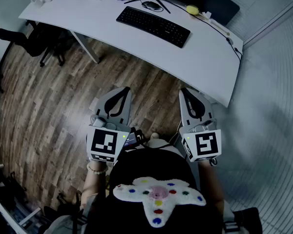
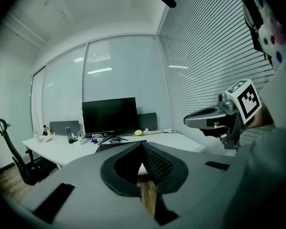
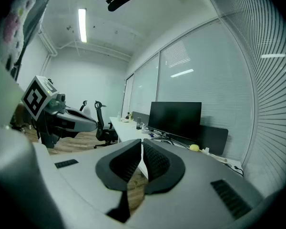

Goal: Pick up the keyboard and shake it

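Observation:
A black keyboard (image 1: 153,26) lies flat on the white desk (image 1: 205,57) at the far side of the head view, in front of a dark monitor (image 2: 109,115). Only its near edge shows as the keyboard (image 2: 109,147) in the left gripper view. My left gripper (image 1: 118,97) and right gripper (image 1: 189,97) are held side by side over the wooden floor, well short of the desk. Both are shut with nothing between the jaws. From the left gripper view the right gripper (image 2: 190,120) appears at the right.
A mouse (image 1: 152,5) and a yellow object (image 1: 192,9) lie behind the keyboard, with cables and clutter at the desk's far left. A black office chair (image 1: 39,40) stands left of the desk. Slatted blinds (image 1: 278,106) run along the right side.

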{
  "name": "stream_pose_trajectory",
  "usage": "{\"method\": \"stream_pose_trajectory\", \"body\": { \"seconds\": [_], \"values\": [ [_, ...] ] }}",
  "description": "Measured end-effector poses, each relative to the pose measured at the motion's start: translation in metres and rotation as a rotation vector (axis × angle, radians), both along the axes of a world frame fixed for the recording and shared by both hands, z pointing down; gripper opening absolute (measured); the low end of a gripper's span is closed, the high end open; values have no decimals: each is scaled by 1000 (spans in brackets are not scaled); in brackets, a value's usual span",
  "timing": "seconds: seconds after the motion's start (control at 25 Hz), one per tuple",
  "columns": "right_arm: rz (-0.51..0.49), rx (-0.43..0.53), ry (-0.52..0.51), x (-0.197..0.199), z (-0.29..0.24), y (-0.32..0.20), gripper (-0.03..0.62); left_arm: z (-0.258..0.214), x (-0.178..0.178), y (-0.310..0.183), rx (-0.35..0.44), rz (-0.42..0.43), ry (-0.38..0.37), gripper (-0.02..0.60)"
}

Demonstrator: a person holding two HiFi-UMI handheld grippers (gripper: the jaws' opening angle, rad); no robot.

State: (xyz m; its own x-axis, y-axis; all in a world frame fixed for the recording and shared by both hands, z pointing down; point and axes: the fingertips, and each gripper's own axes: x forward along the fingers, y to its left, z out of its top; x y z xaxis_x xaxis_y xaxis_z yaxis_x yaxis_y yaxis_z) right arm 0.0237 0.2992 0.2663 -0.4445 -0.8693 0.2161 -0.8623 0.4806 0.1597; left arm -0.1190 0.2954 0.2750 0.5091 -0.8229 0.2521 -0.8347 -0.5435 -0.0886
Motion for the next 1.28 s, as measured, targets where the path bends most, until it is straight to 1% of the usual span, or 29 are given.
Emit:
{"method": "stream_pose_trajectory", "body": {
  "seconds": [0.52, 0.72, 0.96, 1.16, 1.28],
  "values": [
    [3, 8, 2, 0, 2, 3, 40, 2, 1, 2, 12, 6, 6, 17],
    [26, 10, -51, 1, 2, 4, 41, 2, 0, 4, 27, 11, 4, 17],
    [46, 38, -57, -5, 4, 11, 41, 4, -8, 9, 48, 19, 7, 17],
    [64, 20, -59, -19, 11, -16, 41, 8, -24, -18, 41, 16, 5, 17],
    [52, 15, -54, -22, 11, -17, 41, 7, -26, -18, 40, 9, 7, 17]
  ]
}}
